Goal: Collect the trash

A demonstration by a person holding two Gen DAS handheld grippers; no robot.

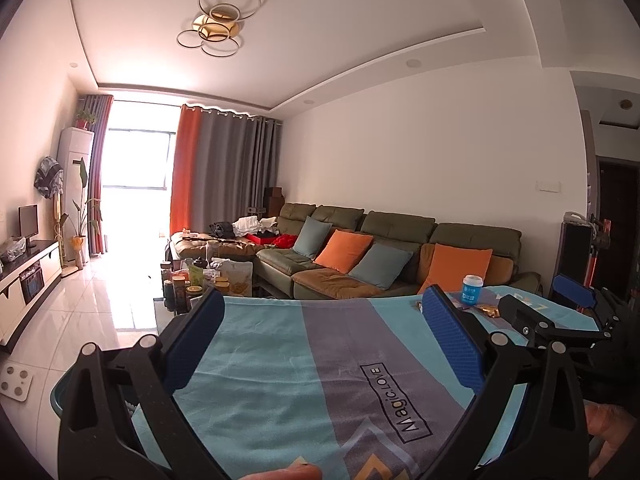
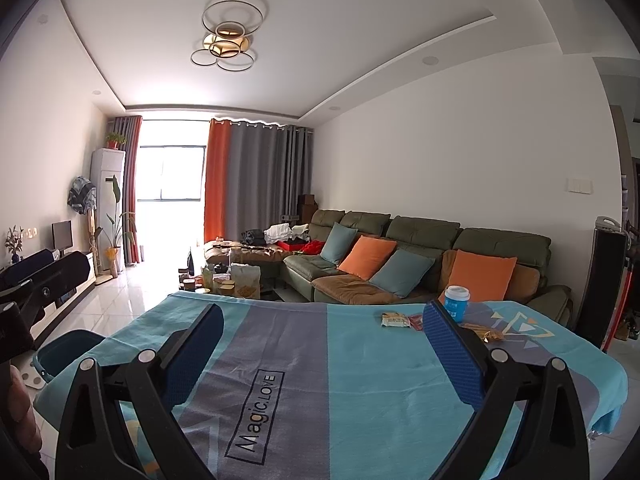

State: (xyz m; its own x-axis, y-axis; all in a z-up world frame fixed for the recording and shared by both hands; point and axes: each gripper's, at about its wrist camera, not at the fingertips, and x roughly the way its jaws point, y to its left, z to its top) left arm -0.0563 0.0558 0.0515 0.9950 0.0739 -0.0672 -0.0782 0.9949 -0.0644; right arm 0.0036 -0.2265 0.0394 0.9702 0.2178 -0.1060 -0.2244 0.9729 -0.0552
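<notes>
A table under a blue and grey striped cloth (image 2: 360,380) fills the foreground of both views. At its far right lie a tan snack wrapper (image 2: 394,320), a small red wrapper (image 2: 416,322) and a gold crumpled wrapper (image 2: 492,335), beside a blue and white paper cup (image 2: 457,304). In the left wrist view the cup (image 1: 472,289) and gold wrapper (image 1: 489,311) show past my right finger. My left gripper (image 1: 324,304) is open and empty above the cloth. My right gripper (image 2: 324,316) is open and empty, short of the wrappers; it also shows in the left wrist view (image 1: 576,300).
A teal bin (image 2: 64,350) stands on the floor at the table's left edge, also in the left wrist view (image 1: 60,396). A green sofa (image 2: 400,264) with orange and blue cushions runs behind the table. A cluttered coffee table (image 2: 228,280) stands farther back.
</notes>
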